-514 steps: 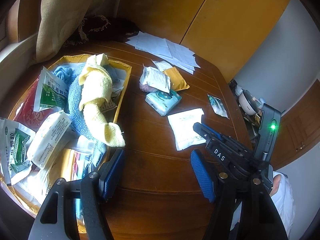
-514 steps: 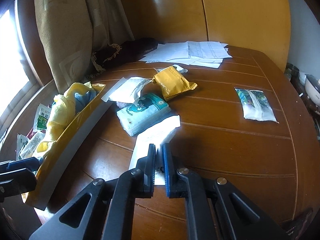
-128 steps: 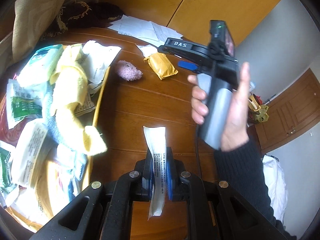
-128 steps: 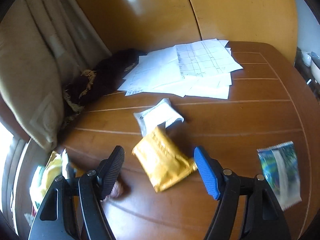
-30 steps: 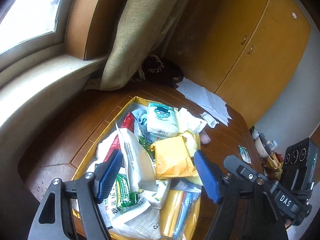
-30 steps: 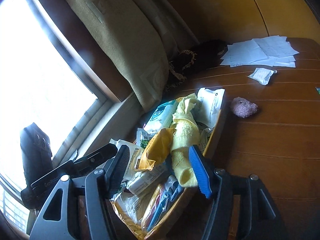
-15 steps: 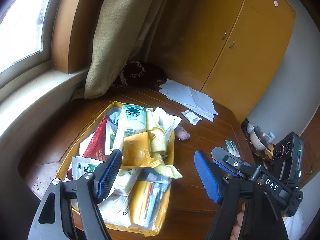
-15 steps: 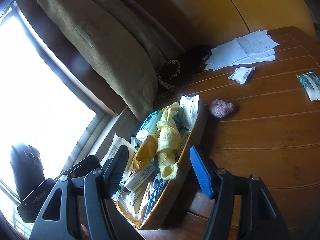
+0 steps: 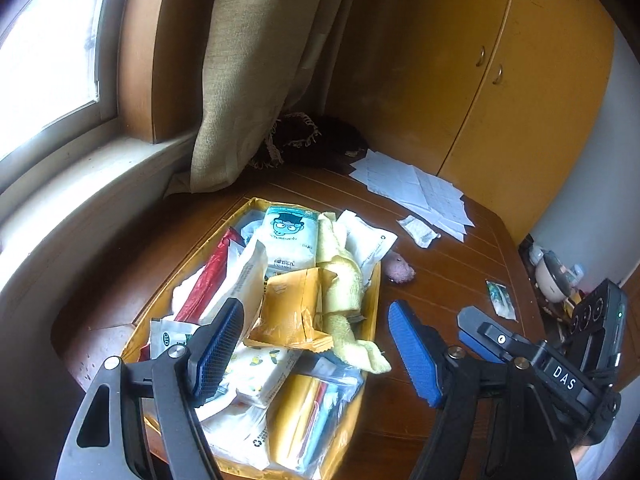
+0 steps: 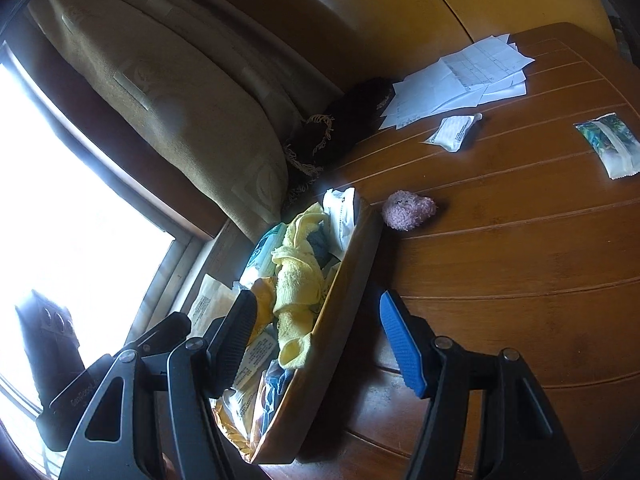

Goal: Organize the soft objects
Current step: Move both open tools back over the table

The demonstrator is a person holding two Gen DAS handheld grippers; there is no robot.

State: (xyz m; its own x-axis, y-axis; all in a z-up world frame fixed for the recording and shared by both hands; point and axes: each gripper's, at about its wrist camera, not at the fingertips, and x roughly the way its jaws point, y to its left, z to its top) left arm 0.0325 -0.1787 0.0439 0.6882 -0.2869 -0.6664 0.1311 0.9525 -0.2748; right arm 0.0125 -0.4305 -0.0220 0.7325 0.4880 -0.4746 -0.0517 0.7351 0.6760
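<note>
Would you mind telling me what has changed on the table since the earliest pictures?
The white sachet, the blue tissue pack and the orange packet have gone from the table into the yellow tray. Both grippers, left and right, are now open and empty; the right one earlier pinched the sachet. The pink fluffy ball, small white packet, green-and-white packet and papers remain on the table.

Left wrist view: looks steeply down, close over the tray (image 9: 376, 292) at frame centre, facing the window corner and cupboards. Right wrist view: lower, tilted, beside the tray's (image 10: 352, 264) long wall, facing across the table (image 10: 520, 264). Both share tray, pink puff (image 9: 398, 270) (image 10: 408, 210) and papers (image 9: 416, 192) (image 10: 464, 80).
</note>
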